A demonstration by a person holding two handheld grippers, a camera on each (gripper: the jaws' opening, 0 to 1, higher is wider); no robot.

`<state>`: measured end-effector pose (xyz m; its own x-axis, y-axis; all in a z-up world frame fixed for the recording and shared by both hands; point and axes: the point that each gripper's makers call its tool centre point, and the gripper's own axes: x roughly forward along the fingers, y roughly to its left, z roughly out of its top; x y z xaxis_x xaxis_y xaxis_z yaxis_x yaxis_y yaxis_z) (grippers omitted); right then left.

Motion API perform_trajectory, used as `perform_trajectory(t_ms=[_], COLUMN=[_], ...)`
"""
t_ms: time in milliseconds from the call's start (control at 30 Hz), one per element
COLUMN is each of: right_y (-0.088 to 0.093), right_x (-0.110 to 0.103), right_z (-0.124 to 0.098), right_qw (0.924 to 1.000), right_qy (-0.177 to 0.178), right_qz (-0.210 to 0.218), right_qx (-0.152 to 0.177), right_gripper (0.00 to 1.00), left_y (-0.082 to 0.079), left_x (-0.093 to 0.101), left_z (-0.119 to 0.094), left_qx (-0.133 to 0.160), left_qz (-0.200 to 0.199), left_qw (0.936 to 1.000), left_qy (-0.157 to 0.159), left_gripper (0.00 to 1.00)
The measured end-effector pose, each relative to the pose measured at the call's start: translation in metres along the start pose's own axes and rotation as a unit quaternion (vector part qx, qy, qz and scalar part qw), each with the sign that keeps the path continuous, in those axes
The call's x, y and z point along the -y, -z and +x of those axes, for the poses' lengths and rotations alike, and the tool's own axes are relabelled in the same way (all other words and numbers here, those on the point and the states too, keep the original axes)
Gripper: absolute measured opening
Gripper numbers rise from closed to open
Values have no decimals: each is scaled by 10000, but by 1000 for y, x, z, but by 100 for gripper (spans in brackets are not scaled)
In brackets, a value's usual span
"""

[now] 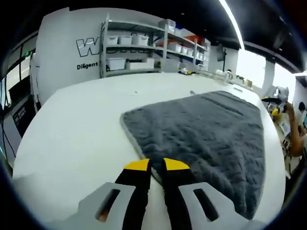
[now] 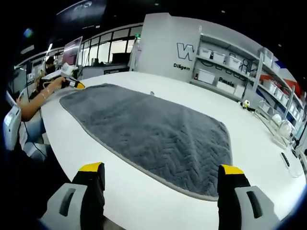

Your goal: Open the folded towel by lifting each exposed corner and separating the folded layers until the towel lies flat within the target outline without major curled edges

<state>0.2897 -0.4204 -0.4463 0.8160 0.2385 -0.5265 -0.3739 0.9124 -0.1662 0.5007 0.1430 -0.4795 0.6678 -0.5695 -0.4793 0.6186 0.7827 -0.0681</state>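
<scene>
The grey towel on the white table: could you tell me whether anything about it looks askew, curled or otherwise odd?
Nothing stands out. The grey chevron-textured towel lies spread flat on the white table, its pale border showing no curl or lifted corner. The left gripper sits at its near edge, jaws nearly together; the right gripper is open.
</scene>
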Motion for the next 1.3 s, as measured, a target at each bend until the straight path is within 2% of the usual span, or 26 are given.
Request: perform_trajectory(t_ms=[133, 267, 633, 800, 1000, 1100, 1300], right_y=[1, 1, -1, -2, -2, -1, 0], right_x=[1, 2, -4, -7, -7, -6, -7], right_z=[-2, -3, -4, -3, -3, -4, -3], right_qw=[10000, 10000, 10000, 10000, 10000, 10000, 10000], right_qy=[15, 34, 39, 18, 32, 47, 45], right_qz=[26, 24, -21, -38, -41, -44, -53], right_qx=[-8, -28, -19, -29, -36, -51, -66], right_gripper=[99, 99, 99, 99, 99, 99, 99], left_y=[9, 9, 8, 8, 9, 10, 13], left_x=[2, 1, 1, 3, -1, -4, -8], left_z=[4, 4, 5, 5, 2, -1, -6], left_qx=[-219, -239, -248, -352, -494, -634, -760], left_qz=[-4, 14, 426, 959, 1104, 1309, 1358], left_qw=[9997, 9997, 9985, 9940, 9910, 9865, 9840], left_qy=[68, 14, -224, -392, -566, -749, -863], left_gripper=[11, 8, 1, 0, 0, 0, 0])
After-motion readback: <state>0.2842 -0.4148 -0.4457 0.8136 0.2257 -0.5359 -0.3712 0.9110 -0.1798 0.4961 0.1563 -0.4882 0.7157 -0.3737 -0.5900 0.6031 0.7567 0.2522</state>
